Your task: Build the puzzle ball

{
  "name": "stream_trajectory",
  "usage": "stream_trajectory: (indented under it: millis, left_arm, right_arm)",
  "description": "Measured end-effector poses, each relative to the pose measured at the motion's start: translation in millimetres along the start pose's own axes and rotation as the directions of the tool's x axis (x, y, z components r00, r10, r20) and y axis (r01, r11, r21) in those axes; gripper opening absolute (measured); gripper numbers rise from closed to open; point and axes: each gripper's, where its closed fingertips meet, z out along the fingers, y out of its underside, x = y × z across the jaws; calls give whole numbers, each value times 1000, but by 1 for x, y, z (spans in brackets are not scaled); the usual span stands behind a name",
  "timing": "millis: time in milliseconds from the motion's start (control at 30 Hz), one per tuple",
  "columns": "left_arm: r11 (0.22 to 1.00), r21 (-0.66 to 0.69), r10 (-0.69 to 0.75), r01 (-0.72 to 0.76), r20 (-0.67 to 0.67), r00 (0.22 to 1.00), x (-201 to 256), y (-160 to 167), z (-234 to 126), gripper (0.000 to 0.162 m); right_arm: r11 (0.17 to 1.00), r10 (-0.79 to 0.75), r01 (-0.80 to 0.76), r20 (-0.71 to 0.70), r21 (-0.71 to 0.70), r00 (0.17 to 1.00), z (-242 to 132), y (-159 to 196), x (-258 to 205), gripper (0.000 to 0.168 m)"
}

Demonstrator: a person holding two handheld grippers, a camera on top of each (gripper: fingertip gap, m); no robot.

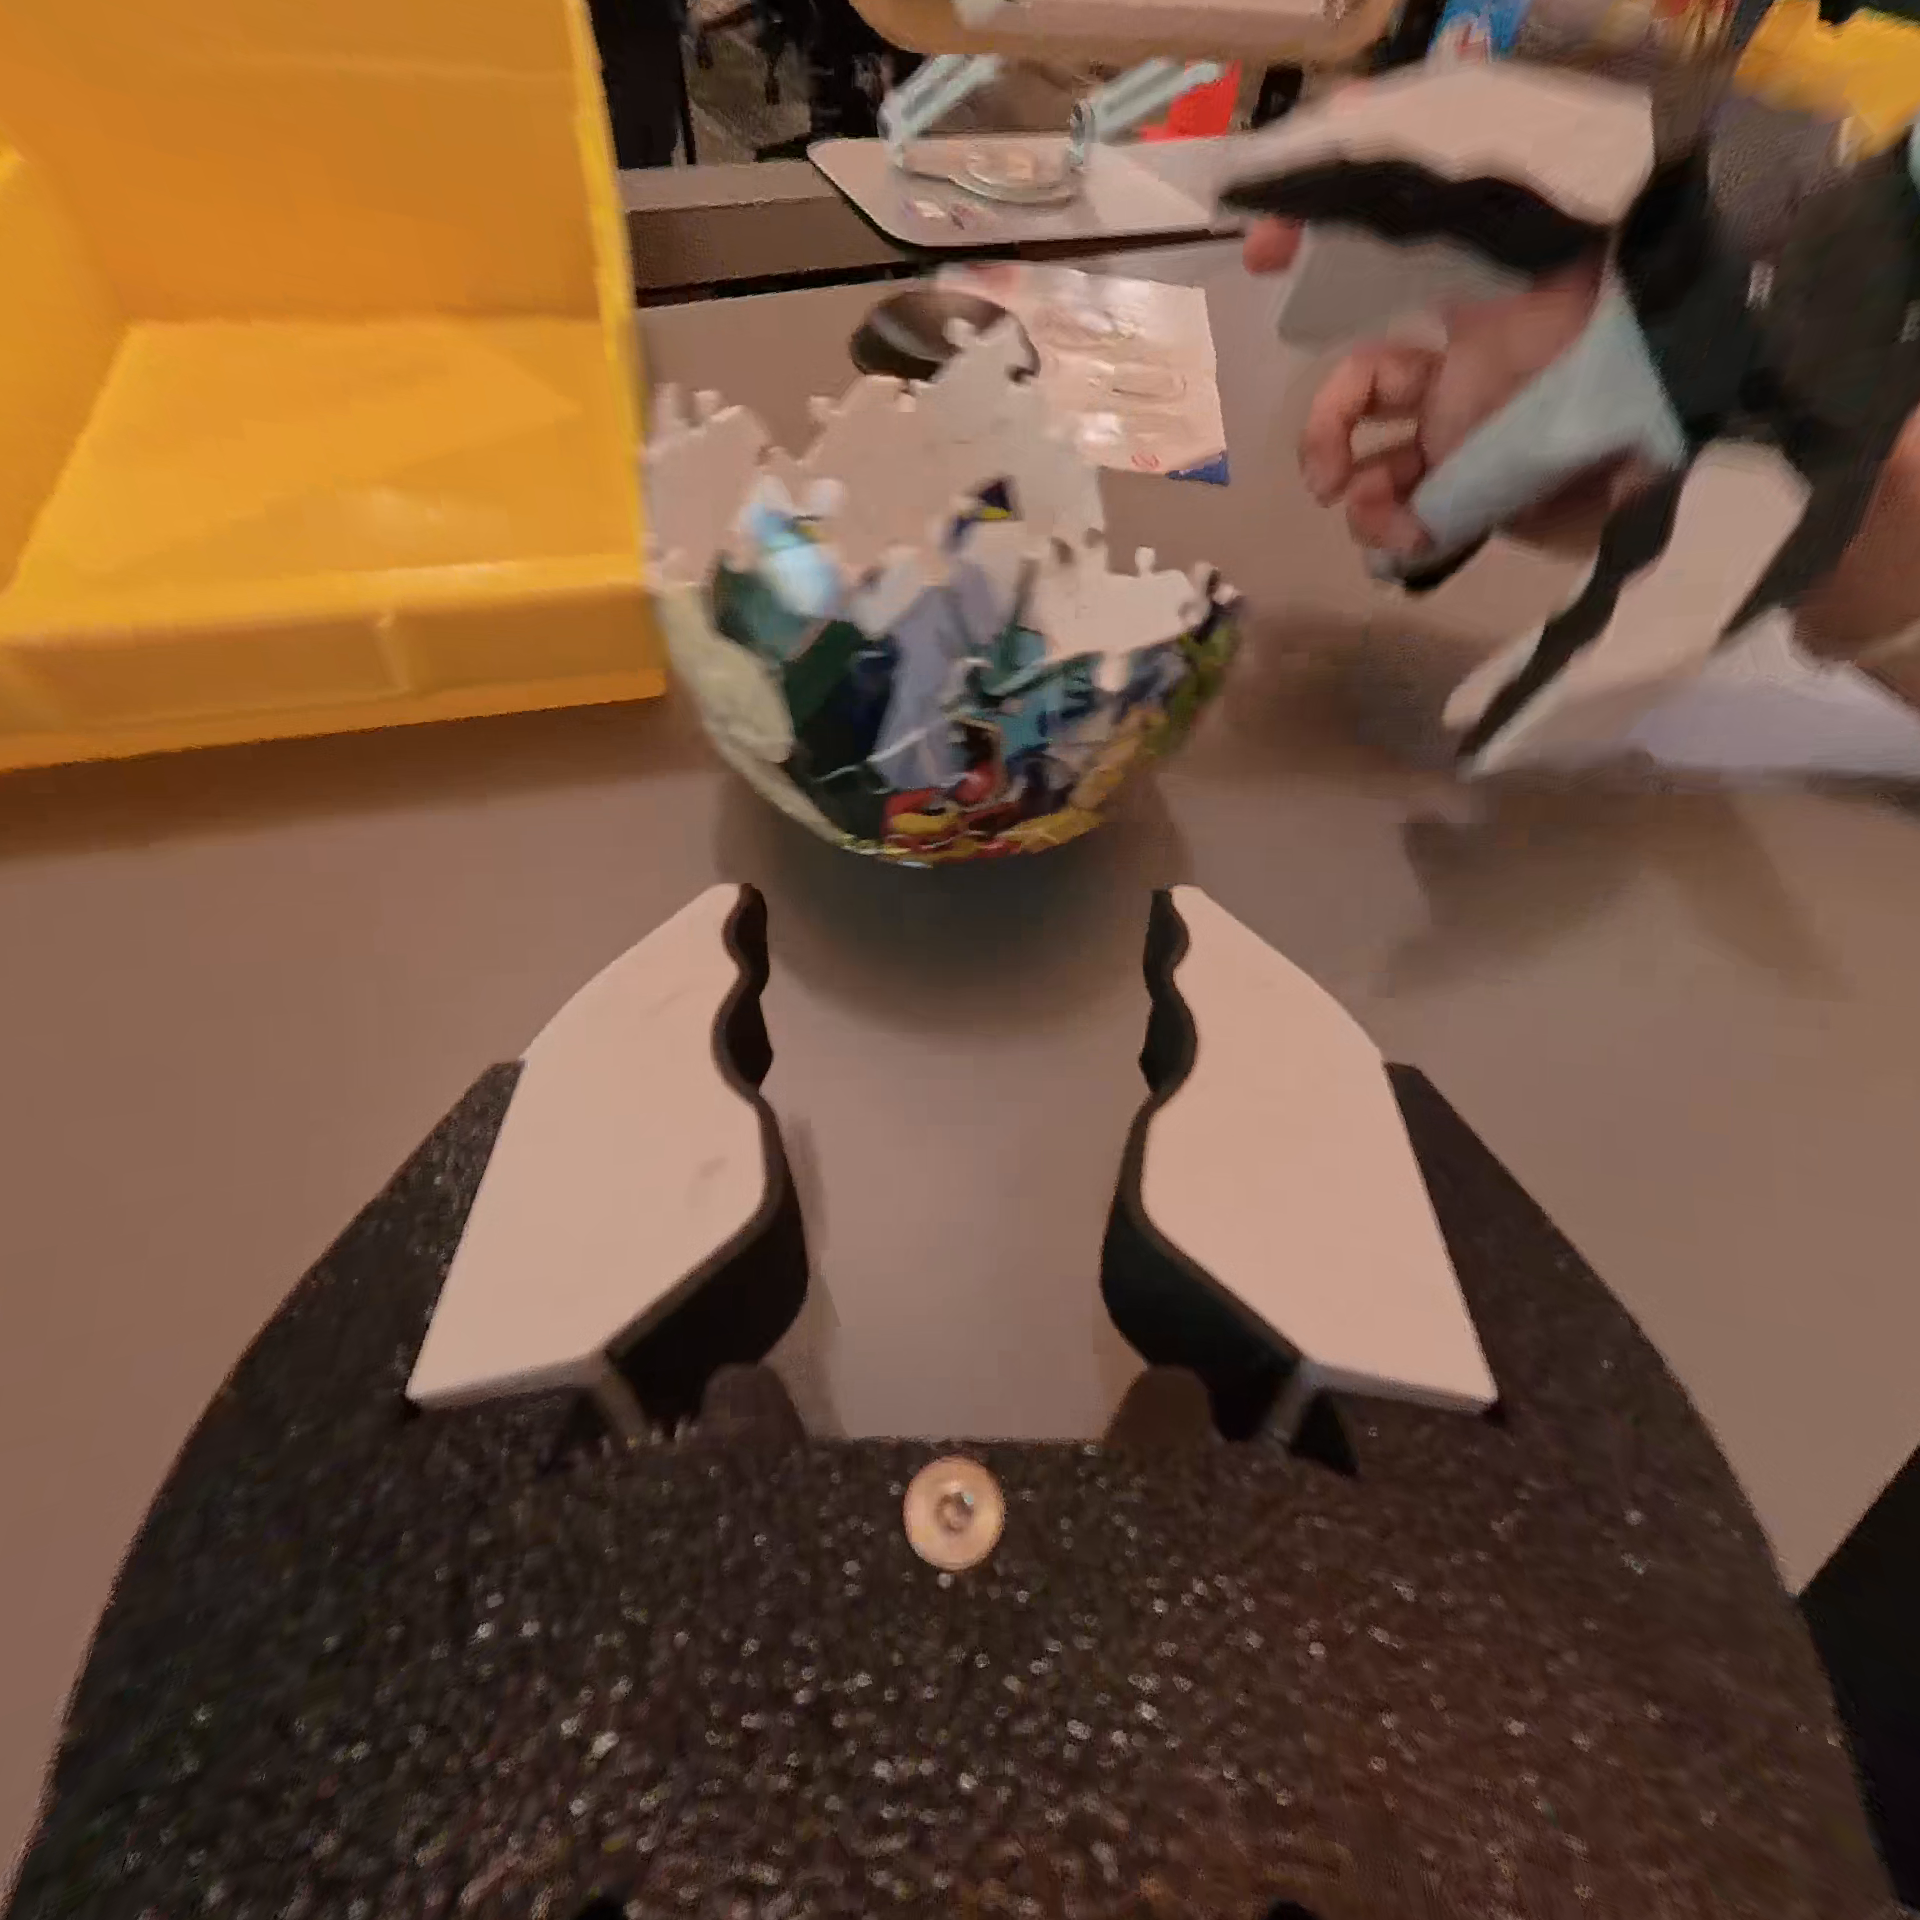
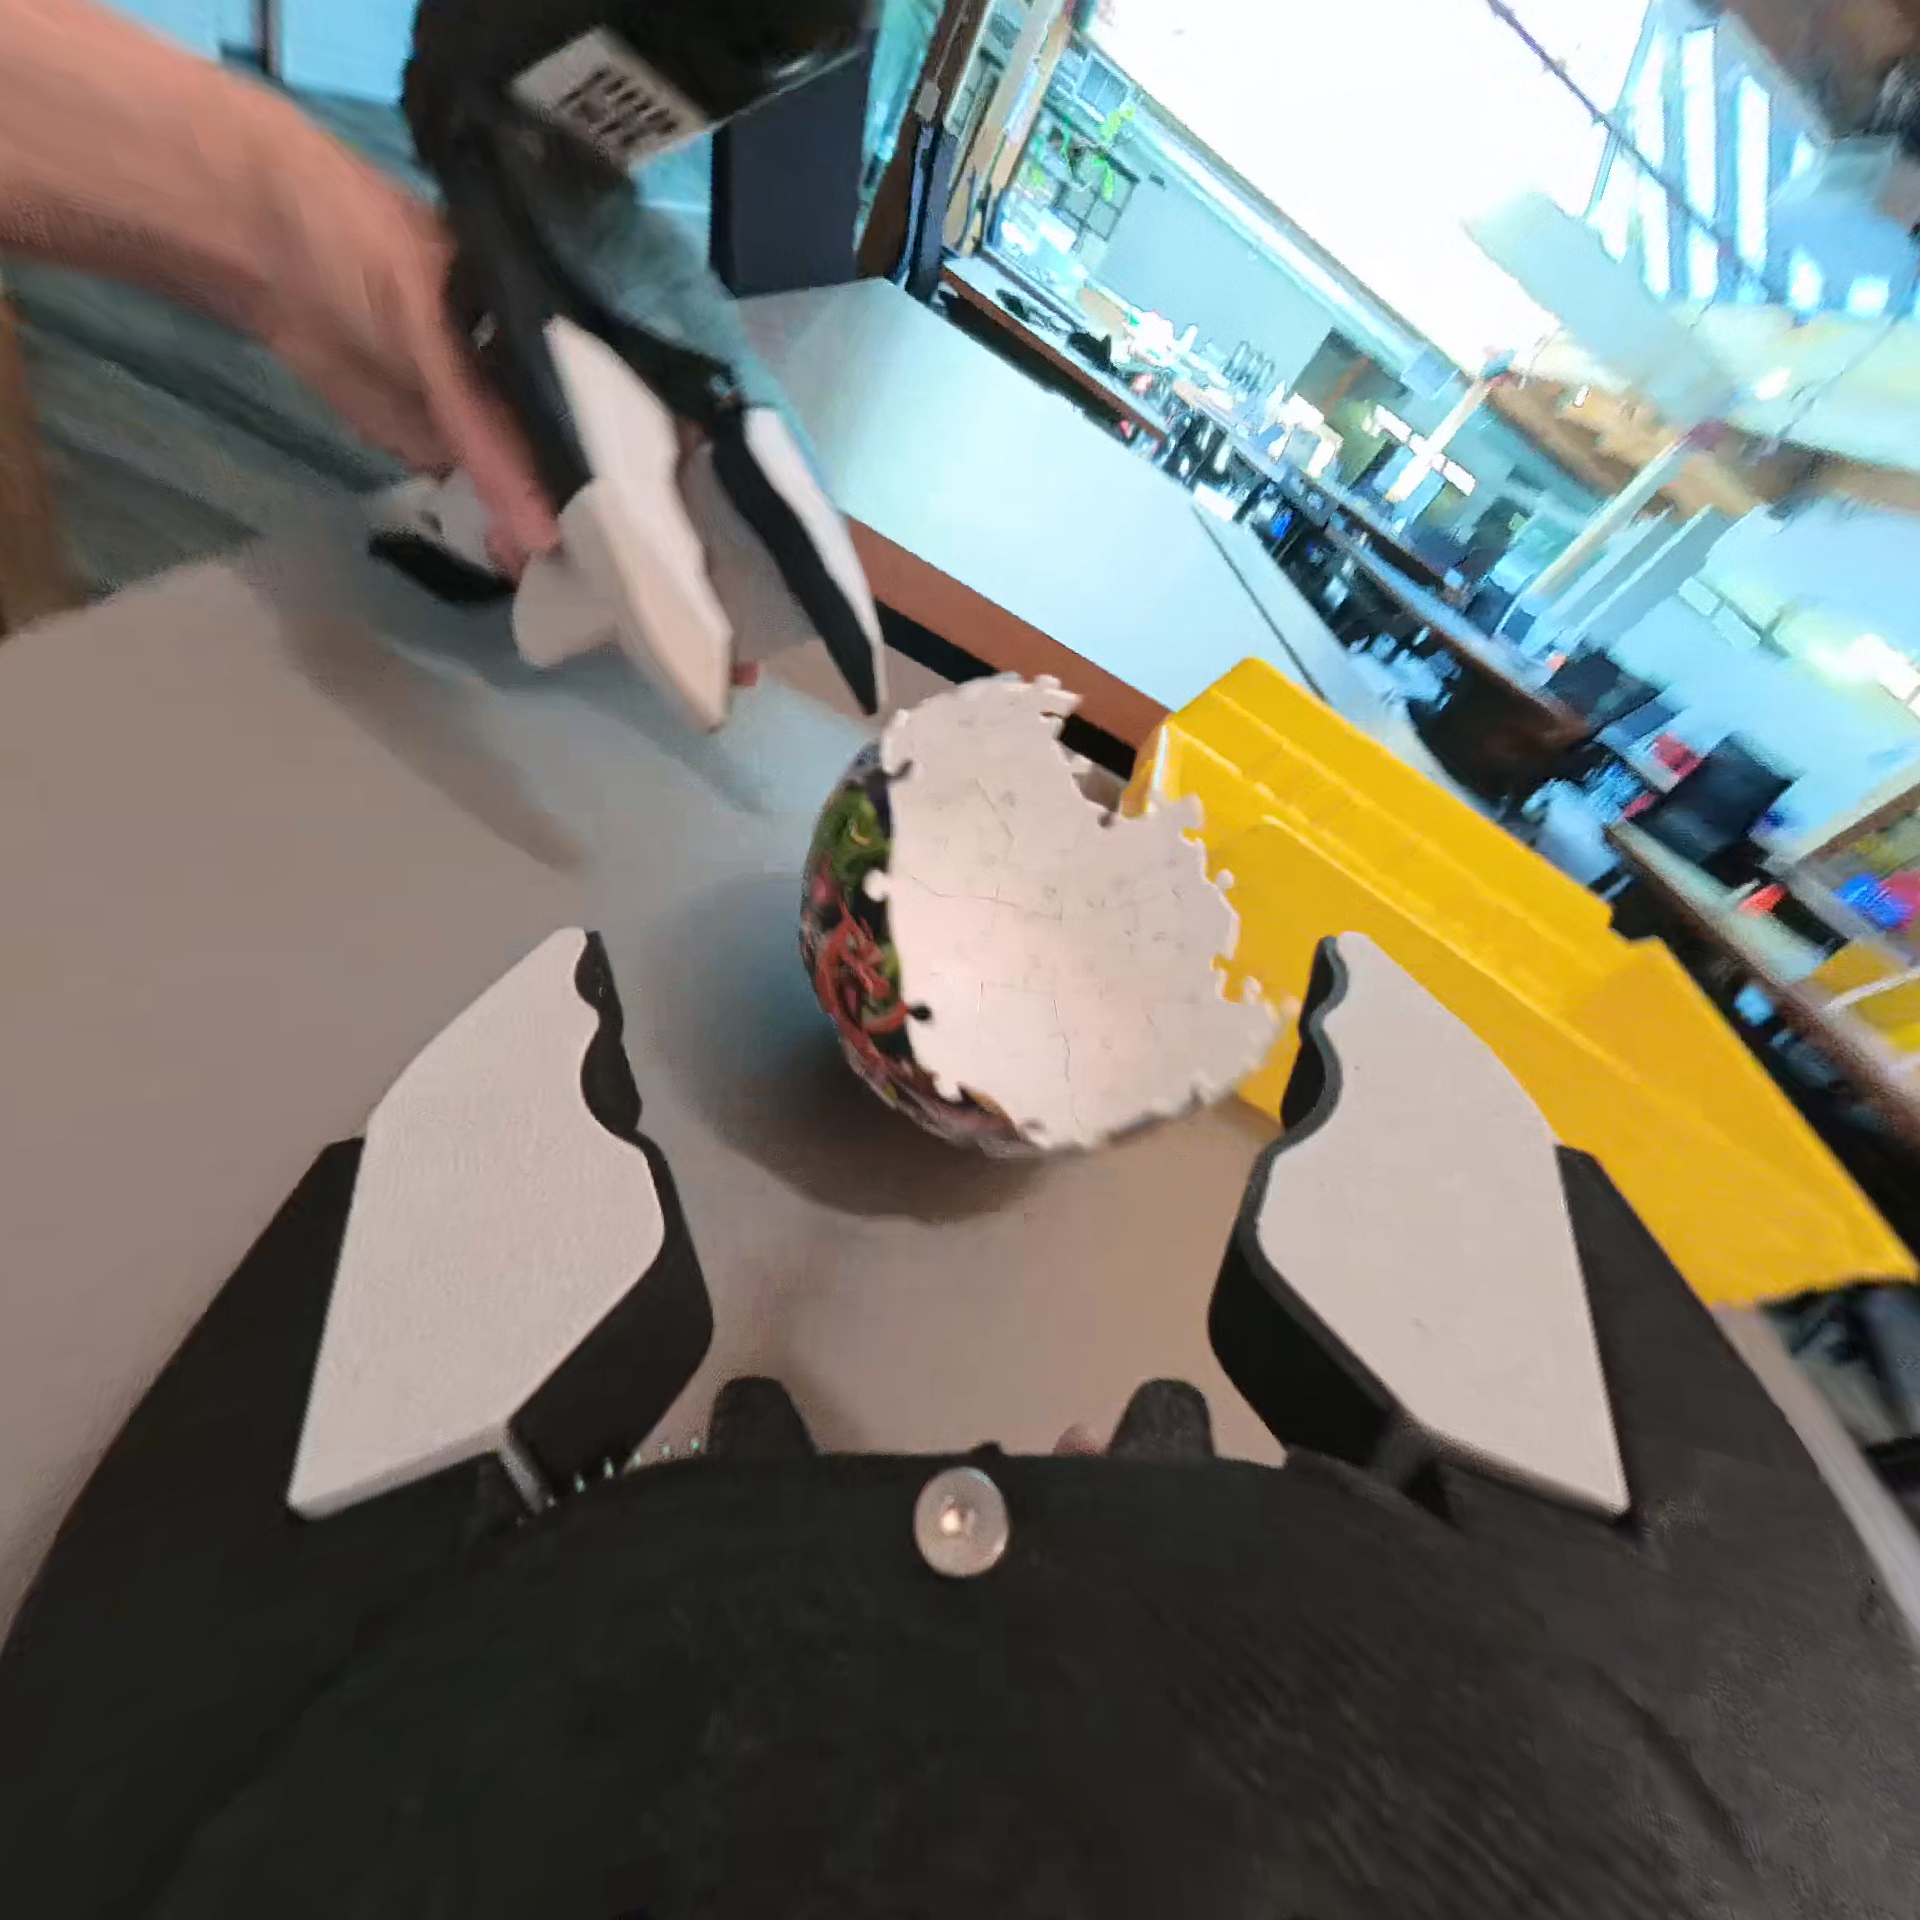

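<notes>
Grey surface [image 1: 312, 1039] carries the half-built puzzle ball [image 1: 940, 623], which is your landmark here: a bowl-shaped shell with a jagged rim, printed in bright colours outside and plain white inside. It rests on its rounded underside, its open side tipped toward your right gripper.

Your left gripper [image 1: 958, 935] hovers just short of the ball, its white fingers [image 1: 634, 1143] spread apart with nothing between them; only bare surface shows in the gap. Its tips are near the ball's shadow and do not touch the shell.

Your right gripper [image 2: 961, 997] comes at the ball from the other side, fingers [image 2: 488, 1195] wide open and empty. In its own view the ball's white interior sits between the two tips, close to the one on the bin side, but blur keeps you from telling whether they touch.

A yellow bin [image 1: 312, 416] stands right beside the ball, so close that contact cannot be ruled out. Beyond the ball lies a sheet of paper [image 1: 1132, 374], and farther back a glass dish [image 1: 1013, 166] on a pale mat.
</notes>
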Motion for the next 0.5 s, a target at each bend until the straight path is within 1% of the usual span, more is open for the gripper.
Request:
stream_trajectory:
  millis: [67, 100, 133, 200, 233, 267, 300, 433, 500]
  left_arm:
    - [998, -53, 42, -42, -8, 999, 7, 4, 11, 75]
    - [996, -77, 52, -52, 0, 999, 7, 6, 15, 79]
    - [994, -94, 57, -56, 8, 998, 6, 8, 19, 81]
    - [993, -110, 52, -49, 25, 998, 2, 10, 24, 81]
    - [993, -113, 45, -41, 30, 999, 1, 10, 26, 81]
    - [993, -116, 38, -34, 30, 999, 0, 11, 28, 82]
    - [993, -117, 33, -30, 27, 999, -1, 11, 29, 82]
    - [989, -146, 24, -18, 40, 999, -9, 14, 34, 82]
    - [987, -161, 17, -9, 49, 999, -12, 14, 38, 82]
  right_arm:
    - [990, 134, -135, -30, -32, 991, -19, 7, 30, 121]
    - [977, 198, -201, -57, -66, 979, -25, 18, 46, 123]
    - [957, 268, -271, -44, -108, 962, -29, 32, 56, 124]
    - [895, 411, -401, 11, -196, 911, -27, 60, 62, 119]
    - [879, 442, -419, 60, -226, 895, -24, 68, 59, 117]
    - [880, 441, -409, 99, -240, 892, -19, 74, 56, 111]
    - [887, 424, -383, 129, -258, 896, -13, 79, 53, 109]
    - [899, 353, -246, 267, -362, 896, 16, 94, 32, 110]
    - [907, 319, -189, 320, -377, 892, 29, 94, 23, 113]
